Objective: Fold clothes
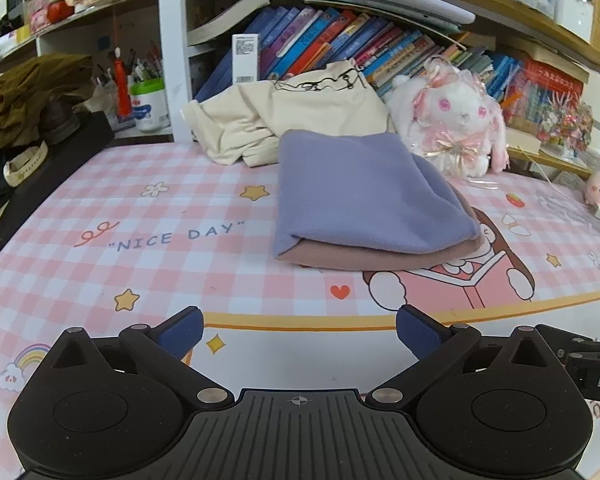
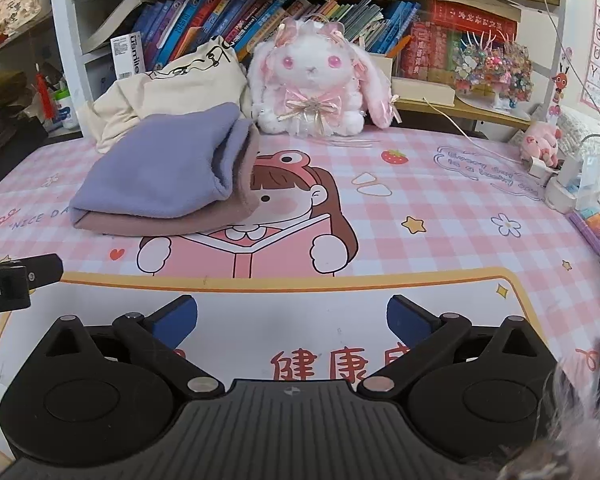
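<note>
Left gripper (image 1: 299, 330) spread, folded cloth's (image 1: 364, 196) underside hidden

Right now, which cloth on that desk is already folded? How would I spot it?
Look at the pink checked desk mat below the bookshelf. Left of the white plush rabbit lies a folded lavender fleece cloth on a dusty-pink one. Unlike the crumpled cream garment behind, it is flat and neat.

Both wrist views low over the desk mat (image 1: 180, 208), facing the bookshelf (image 2: 260, 4), sharing folded cloths (image 1: 364, 200)
</note>
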The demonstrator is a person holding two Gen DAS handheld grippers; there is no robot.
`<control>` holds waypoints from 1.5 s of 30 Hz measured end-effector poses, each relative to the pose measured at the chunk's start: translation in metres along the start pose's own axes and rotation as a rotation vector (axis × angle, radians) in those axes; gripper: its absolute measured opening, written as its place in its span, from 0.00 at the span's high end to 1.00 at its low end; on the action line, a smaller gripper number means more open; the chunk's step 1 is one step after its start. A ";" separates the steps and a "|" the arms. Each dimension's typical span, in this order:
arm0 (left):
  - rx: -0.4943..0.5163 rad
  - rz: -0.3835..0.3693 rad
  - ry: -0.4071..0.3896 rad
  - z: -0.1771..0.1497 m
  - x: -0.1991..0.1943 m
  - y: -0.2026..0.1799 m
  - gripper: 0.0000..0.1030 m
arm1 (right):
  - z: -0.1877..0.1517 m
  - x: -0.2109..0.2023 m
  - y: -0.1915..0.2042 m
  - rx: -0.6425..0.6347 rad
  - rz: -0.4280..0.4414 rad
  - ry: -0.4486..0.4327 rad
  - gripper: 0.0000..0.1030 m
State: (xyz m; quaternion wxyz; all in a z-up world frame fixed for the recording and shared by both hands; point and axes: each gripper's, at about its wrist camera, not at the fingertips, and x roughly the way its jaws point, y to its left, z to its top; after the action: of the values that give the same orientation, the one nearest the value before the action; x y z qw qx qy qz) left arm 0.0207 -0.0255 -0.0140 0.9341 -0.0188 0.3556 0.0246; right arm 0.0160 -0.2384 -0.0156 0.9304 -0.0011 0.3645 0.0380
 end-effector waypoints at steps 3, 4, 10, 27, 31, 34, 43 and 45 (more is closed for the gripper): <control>0.010 -0.004 -0.002 0.000 -0.001 -0.002 0.00 | 0.000 0.000 0.001 -0.004 0.002 0.002 0.00; 0.011 -0.004 -0.001 0.000 0.000 -0.002 0.00 | 0.000 0.000 0.001 -0.004 0.003 0.003 0.00; 0.008 -0.003 0.009 -0.001 0.001 -0.002 0.00 | -0.001 0.002 0.002 -0.002 0.003 0.013 0.00; 0.008 -0.007 0.018 -0.001 0.002 -0.001 0.00 | -0.001 0.003 0.002 -0.003 -0.002 0.027 0.00; 0.011 -0.011 0.018 -0.001 0.001 -0.001 0.00 | -0.001 0.003 0.003 -0.005 0.000 0.027 0.00; 0.012 -0.012 0.018 -0.001 0.001 -0.001 0.00 | -0.001 0.003 0.004 -0.007 0.003 0.029 0.00; 0.008 -0.012 0.023 -0.001 0.002 0.000 0.00 | -0.002 0.003 0.005 -0.007 0.002 0.033 0.00; 0.008 -0.012 0.024 -0.001 0.002 0.000 0.00 | -0.002 0.003 0.005 -0.007 0.002 0.035 0.00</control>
State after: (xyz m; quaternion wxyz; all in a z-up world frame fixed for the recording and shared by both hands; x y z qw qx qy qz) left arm 0.0216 -0.0252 -0.0164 0.9299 -0.0177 0.3669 0.0175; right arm 0.0169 -0.2333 -0.0192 0.9238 -0.0046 0.3807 0.0401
